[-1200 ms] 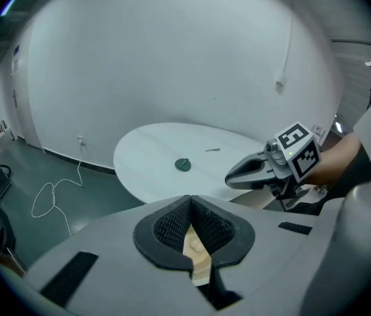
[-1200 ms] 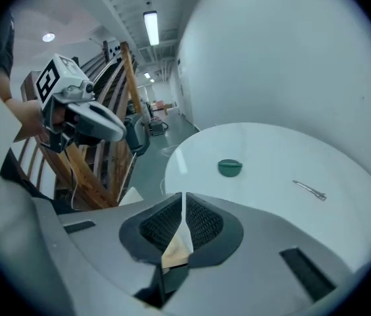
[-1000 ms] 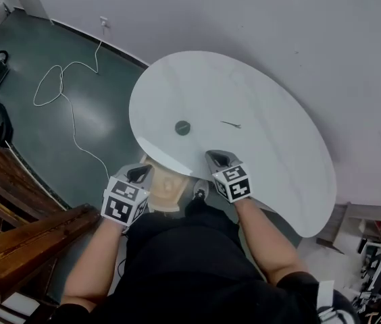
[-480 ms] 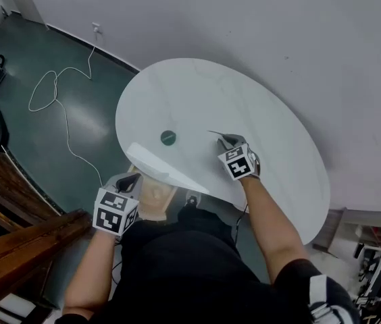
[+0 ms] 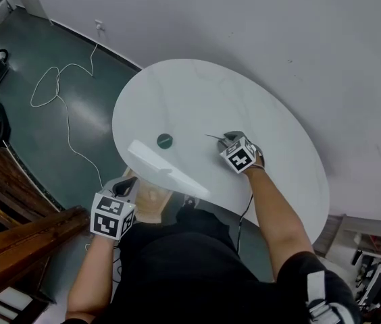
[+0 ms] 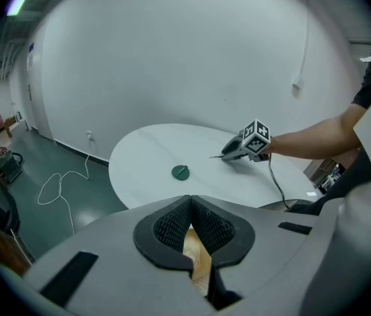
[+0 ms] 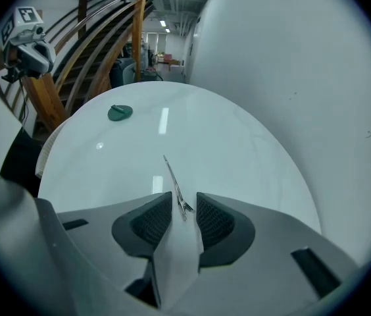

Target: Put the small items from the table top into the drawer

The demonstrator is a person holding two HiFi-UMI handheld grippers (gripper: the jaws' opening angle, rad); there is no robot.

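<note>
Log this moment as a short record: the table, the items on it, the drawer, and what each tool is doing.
table: white oval top
items on it: green disc; thin metal clip
drawer: pale wood, below the table's near edge
right tool: jaws have just been opening, now apart, the clip's near end between them, not pressed
left tool: jaws together, nothing between them, held by the drawer
status: both items not yet in the drawer

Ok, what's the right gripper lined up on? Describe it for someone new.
On the white oval table, right of the green disc, lies a thin metal clip. Its near end sits between the right gripper's fingers, which have just been opening. Unlike the round disc, it is long and silver.
</note>
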